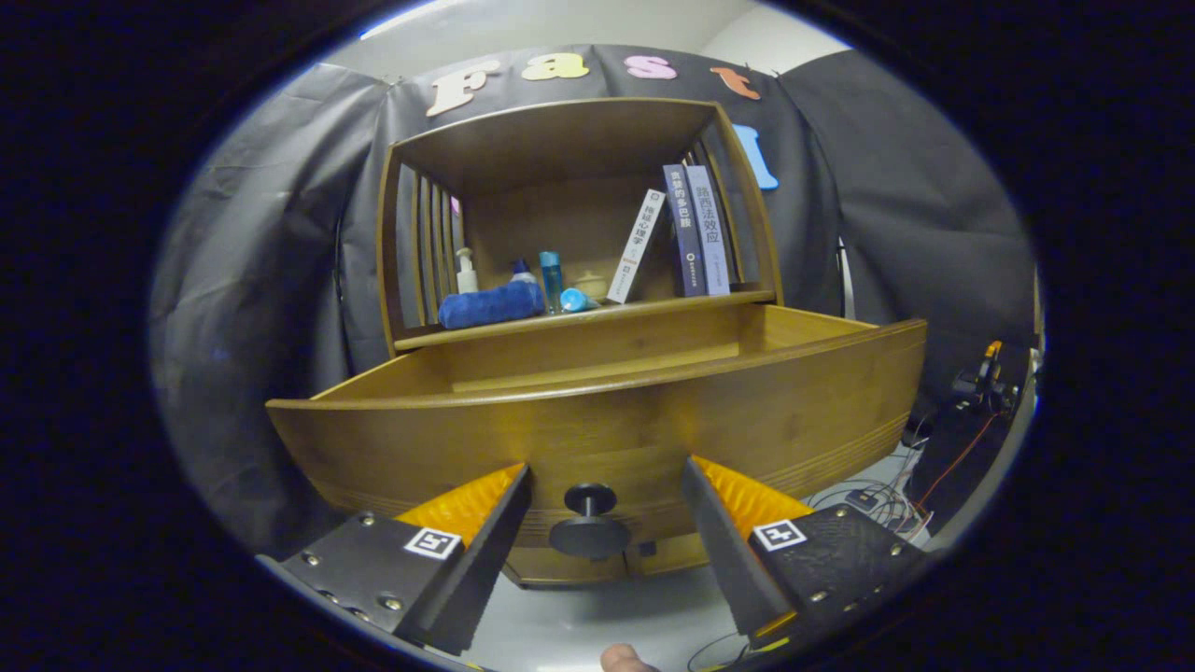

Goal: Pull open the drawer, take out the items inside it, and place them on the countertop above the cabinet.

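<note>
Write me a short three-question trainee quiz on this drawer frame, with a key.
1. True or false: the wooden drawer is pulled out of the cabinet.
2. Where is the round black drawer knob relative to the gripper? A) between its open fingers, untouched B) clamped by both fingers C) beyond and above them
3. Name the rolled item lying on the countertop.

Key: 1 true; 2 A; 3 blue rolled cloth.
</note>
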The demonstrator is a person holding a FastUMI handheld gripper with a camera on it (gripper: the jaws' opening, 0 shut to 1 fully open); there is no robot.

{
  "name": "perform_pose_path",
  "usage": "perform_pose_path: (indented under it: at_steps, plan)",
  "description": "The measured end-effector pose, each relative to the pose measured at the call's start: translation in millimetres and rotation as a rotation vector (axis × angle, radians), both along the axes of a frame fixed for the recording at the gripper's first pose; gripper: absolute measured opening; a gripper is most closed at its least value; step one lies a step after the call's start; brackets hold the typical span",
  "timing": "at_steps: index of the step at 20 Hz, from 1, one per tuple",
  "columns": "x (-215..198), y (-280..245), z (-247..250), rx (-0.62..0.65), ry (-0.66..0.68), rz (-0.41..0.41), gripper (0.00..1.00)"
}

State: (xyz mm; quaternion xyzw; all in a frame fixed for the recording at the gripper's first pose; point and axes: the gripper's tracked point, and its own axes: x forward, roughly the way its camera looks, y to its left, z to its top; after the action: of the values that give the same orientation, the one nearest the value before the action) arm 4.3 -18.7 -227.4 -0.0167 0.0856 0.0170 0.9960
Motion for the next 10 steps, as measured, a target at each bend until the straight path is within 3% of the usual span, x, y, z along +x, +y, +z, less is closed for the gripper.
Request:
perform_pose_path:
  at_steps: [7, 10]
  plan:
    - [13.4, -2.9, 0.5, -0.018, -0.039, 0.047, 0.98]
    - [23.4, -4.1, 0.1, -0.021, 0.009, 0.046, 0.98]
